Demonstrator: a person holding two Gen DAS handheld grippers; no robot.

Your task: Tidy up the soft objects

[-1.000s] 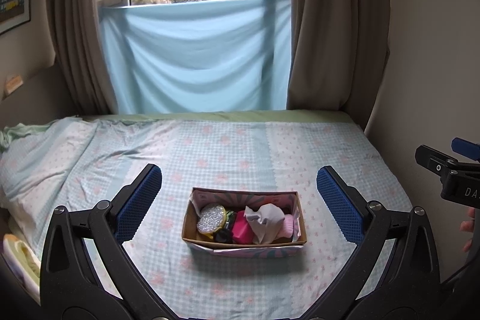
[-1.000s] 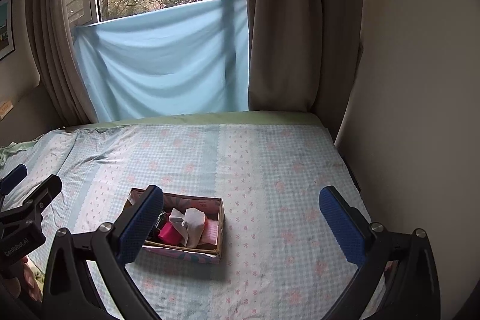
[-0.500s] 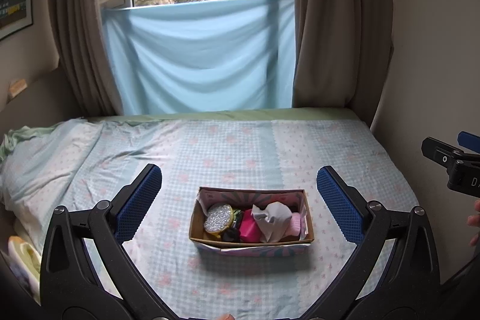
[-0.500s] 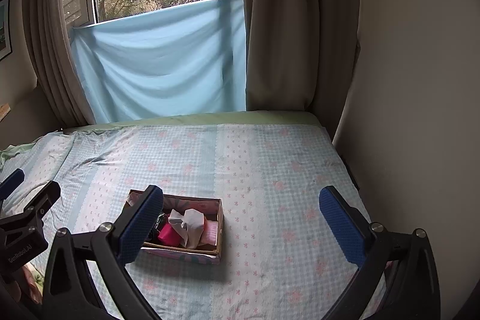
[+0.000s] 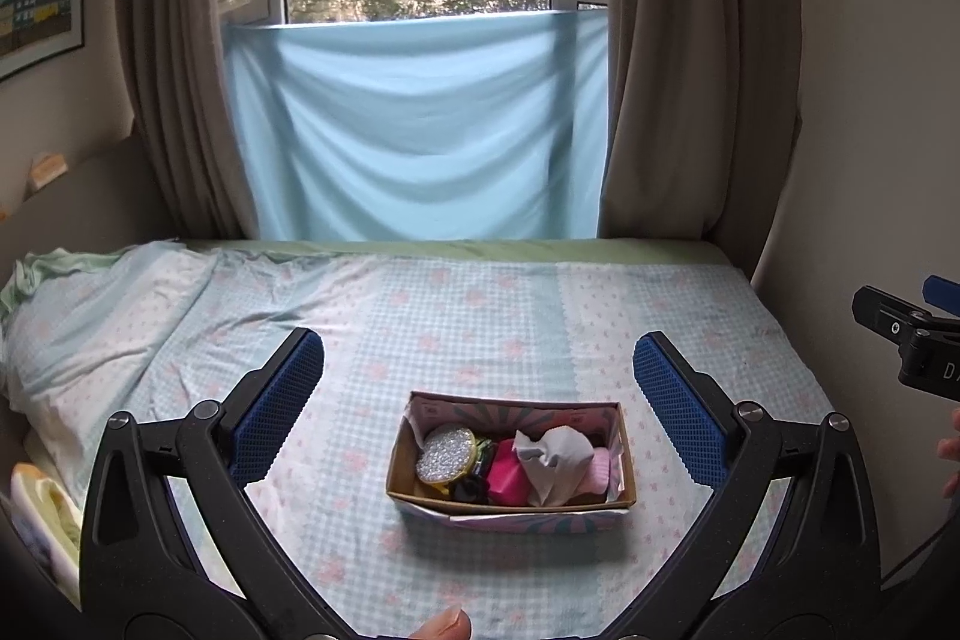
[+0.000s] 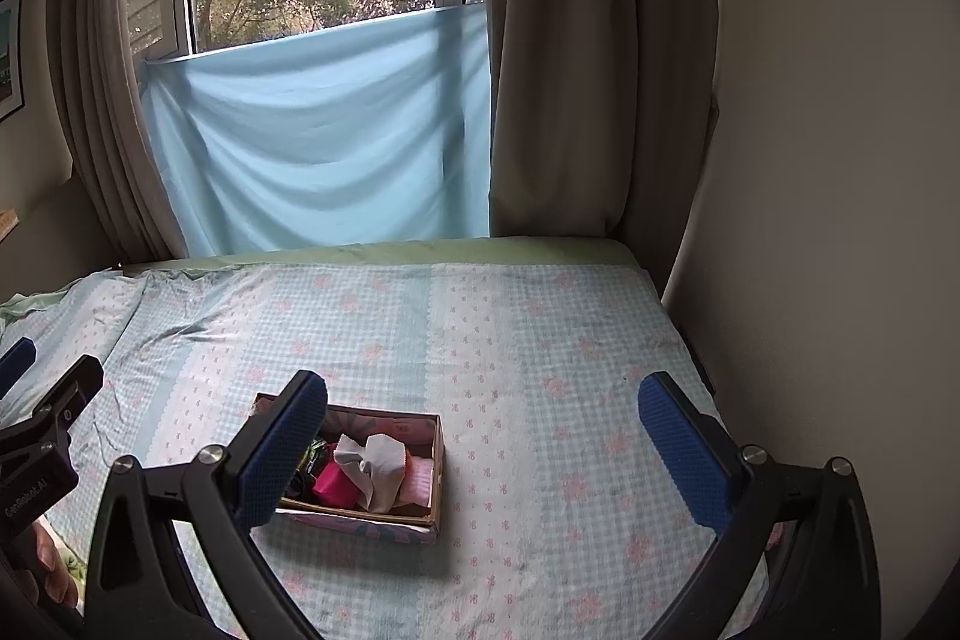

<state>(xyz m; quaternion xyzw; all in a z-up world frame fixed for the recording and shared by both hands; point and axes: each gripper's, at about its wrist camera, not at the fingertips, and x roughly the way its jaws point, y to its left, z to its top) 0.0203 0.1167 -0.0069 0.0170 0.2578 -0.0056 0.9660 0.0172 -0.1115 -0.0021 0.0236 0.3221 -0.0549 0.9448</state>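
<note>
A small cardboard box (image 5: 624, 454) (image 6: 437, 460) sits on the bed. Inside it lie a glittery silver round item (image 5: 445, 461), a bright pink soft piece (image 5: 507, 472) (image 6: 333, 478), a crumpled white cloth (image 5: 555, 457) (image 6: 375, 466) and a pale pink item (image 5: 597, 469) (image 6: 417, 481). My left gripper (image 5: 477, 403) hangs open above and in front of the box, holding nothing. My right gripper (image 6: 480, 442) is open too, with the box behind its left finger. Each gripper shows at the edge of the other's view.
The bed (image 5: 480, 316) has a light blue checked sheet with pink flowers. A wall (image 6: 828, 220) runs along its right side, curtains and a hanging blue cloth (image 5: 414, 124) behind it. A rumpled pillow area (image 5: 78, 322) lies left. A person's thumb (image 5: 444, 625) shows at the bottom.
Both grippers have tilted up and drawn back a little, so the box sits lower and slightly further right in the left wrist view. Nothing was grasped or released.
</note>
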